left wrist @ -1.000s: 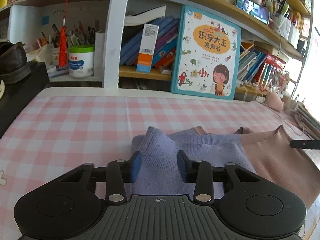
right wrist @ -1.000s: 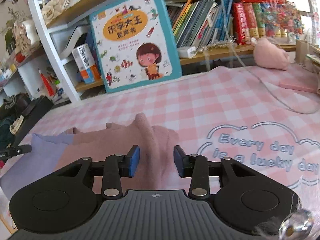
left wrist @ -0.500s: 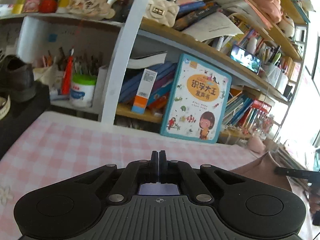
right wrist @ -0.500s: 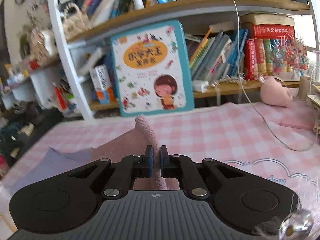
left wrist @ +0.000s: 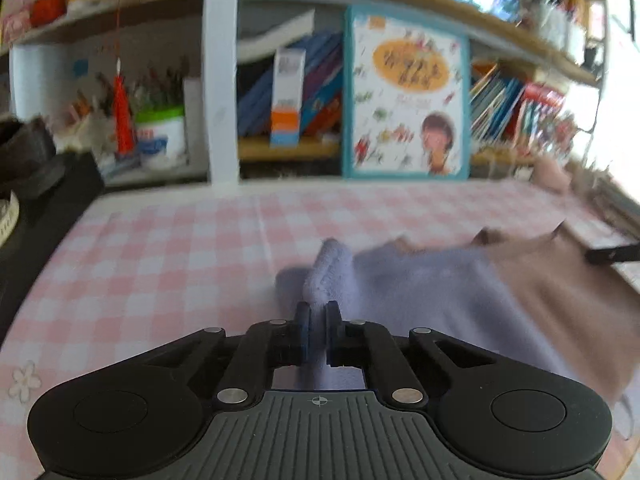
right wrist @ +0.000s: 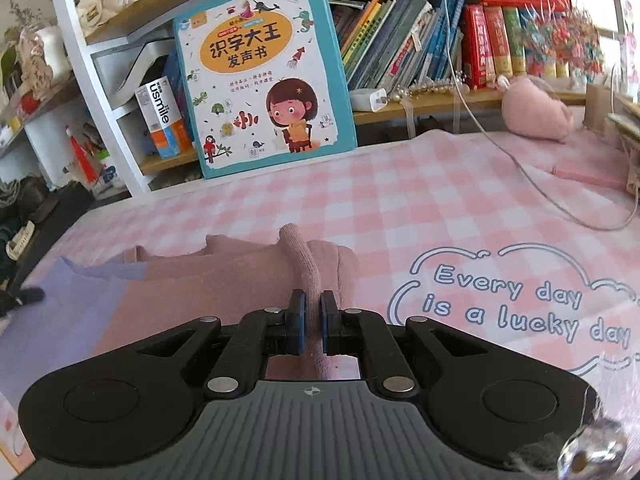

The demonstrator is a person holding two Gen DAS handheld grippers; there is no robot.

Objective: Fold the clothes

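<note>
A knit garment, lilac on one half [left wrist: 404, 292] and dusty pink on the other [right wrist: 224, 280], lies on the pink checked tablecloth [left wrist: 168, 264]. My left gripper [left wrist: 319, 316] is shut on a pinched ridge of the lilac half. My right gripper [right wrist: 313, 312] is shut on a raised fold of the pink half [right wrist: 300, 256]. The pink half also shows at the right of the left wrist view [left wrist: 560, 280], and the lilac half at the left of the right wrist view [right wrist: 52, 320]. The left wrist view is blurred.
A big teal children's book [right wrist: 264, 72] leans on the bookshelf behind the table. A pink plush [right wrist: 536, 108] and a white cable [right wrist: 560, 200] lie at the far right. A black box with shoes [left wrist: 36, 176] stands at the left edge.
Both grippers went from open around the cloth to shut on it, lifted it, and have now come back down toward the table, each still pinching its fold.
</note>
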